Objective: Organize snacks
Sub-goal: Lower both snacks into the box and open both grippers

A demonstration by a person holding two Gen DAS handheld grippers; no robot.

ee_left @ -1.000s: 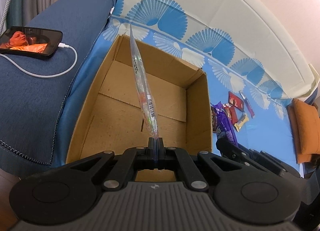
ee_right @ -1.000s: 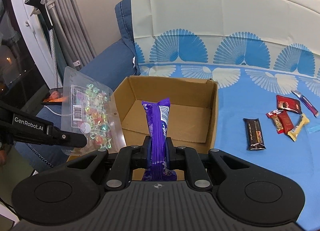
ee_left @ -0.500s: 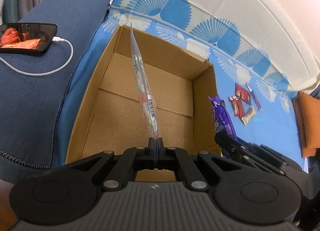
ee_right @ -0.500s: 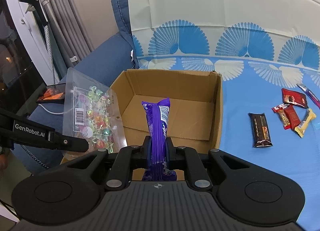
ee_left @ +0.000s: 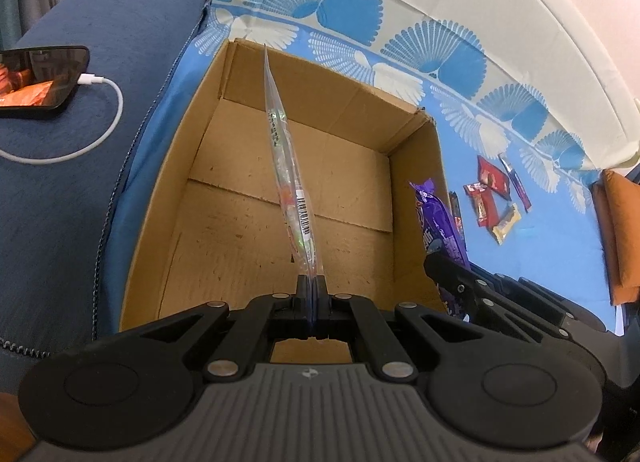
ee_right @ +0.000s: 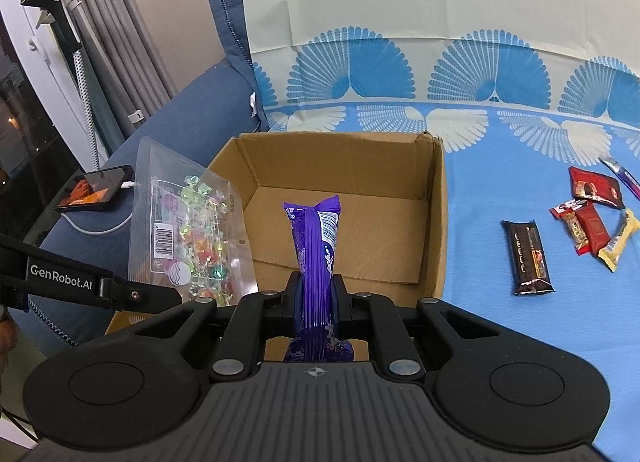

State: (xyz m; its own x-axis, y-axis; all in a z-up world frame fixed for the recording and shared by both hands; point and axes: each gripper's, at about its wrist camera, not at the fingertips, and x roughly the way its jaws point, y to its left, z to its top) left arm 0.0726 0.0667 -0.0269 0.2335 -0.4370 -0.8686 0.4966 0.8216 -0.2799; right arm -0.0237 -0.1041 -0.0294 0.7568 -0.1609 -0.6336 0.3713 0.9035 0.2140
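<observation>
- Blue fan-patterned cloth (ee_right: 500,166) carries an open cardboard box (ee_left: 416,198).
- Left tool (ee_left: 311,294) is clamped on a clear candy bag (ee_left: 294,186), edge-up over the box.
- Right tool (ee_right: 315,298) is clamped on a purple snack pack (ee_right: 314,238), upright above the box's near edge.

The purple packet (ee_right: 316,246) hides its lower end, perhaps crumpled, below the jaws.

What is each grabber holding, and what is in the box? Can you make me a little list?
left gripper: shut on clear candy bag
right gripper: shut on purple snack pack
cardboard box: open, nothing inside yet
blue cloth: dark chocolate bar, red and yellow snack packs lying loose
blue sofa: phone on a white cable
</observation>
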